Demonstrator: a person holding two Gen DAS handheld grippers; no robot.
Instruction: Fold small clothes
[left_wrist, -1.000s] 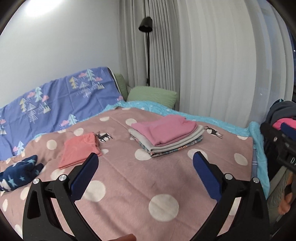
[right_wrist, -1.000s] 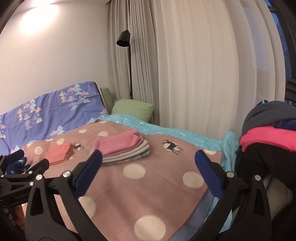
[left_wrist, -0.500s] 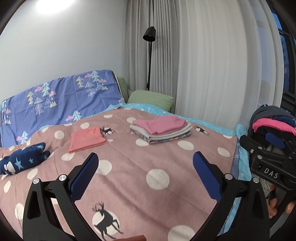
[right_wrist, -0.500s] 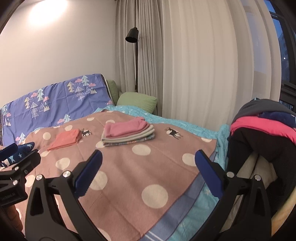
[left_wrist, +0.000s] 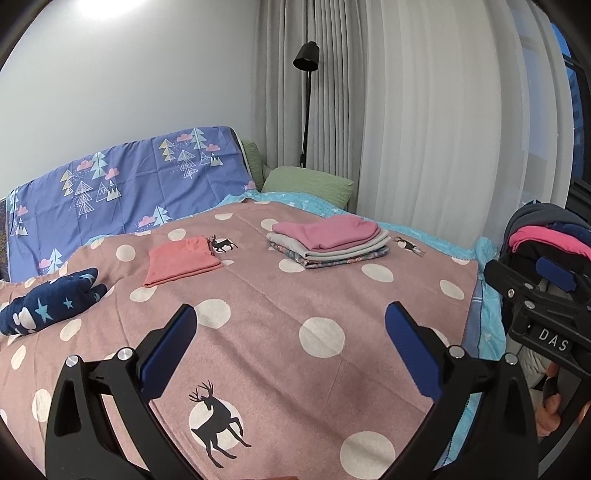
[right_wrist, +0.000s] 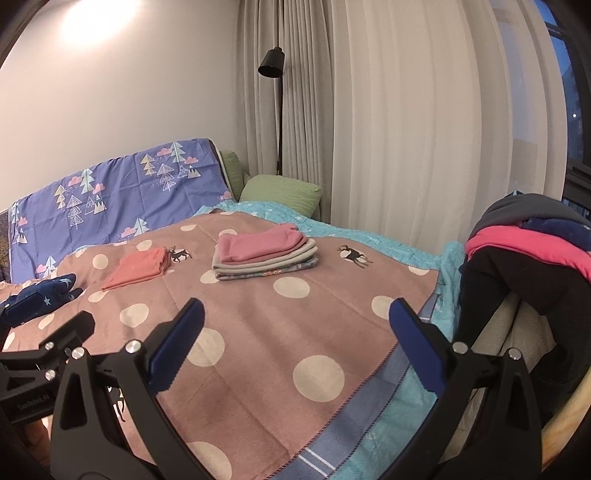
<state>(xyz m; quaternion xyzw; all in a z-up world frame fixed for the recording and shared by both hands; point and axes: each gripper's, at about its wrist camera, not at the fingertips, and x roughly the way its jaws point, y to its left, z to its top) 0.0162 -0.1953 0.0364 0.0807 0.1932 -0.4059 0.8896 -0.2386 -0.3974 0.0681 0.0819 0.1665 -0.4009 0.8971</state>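
Clothes, folded: coral piece (left_wrist: 183, 260) and stack (left_wrist: 328, 245) laid apart on blanket (left_wrist: 295, 314), likely sorted.
Left gripper (left_wrist: 291, 350): jaws wide, empty.
Right gripper (right_wrist: 295, 347): jaws wide, empty.
Unfolded heap (right_wrist: 532, 251): right, off-bed, apparently awaiting pickup.

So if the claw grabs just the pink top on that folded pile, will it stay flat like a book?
Probably not. The pink top looks like soft knit cloth with rounded folds, so it would likely droop and unfold if pinched at one edge. It seems light. It lies loose on the folded pile, so the grey layer beneath might drag along a little.
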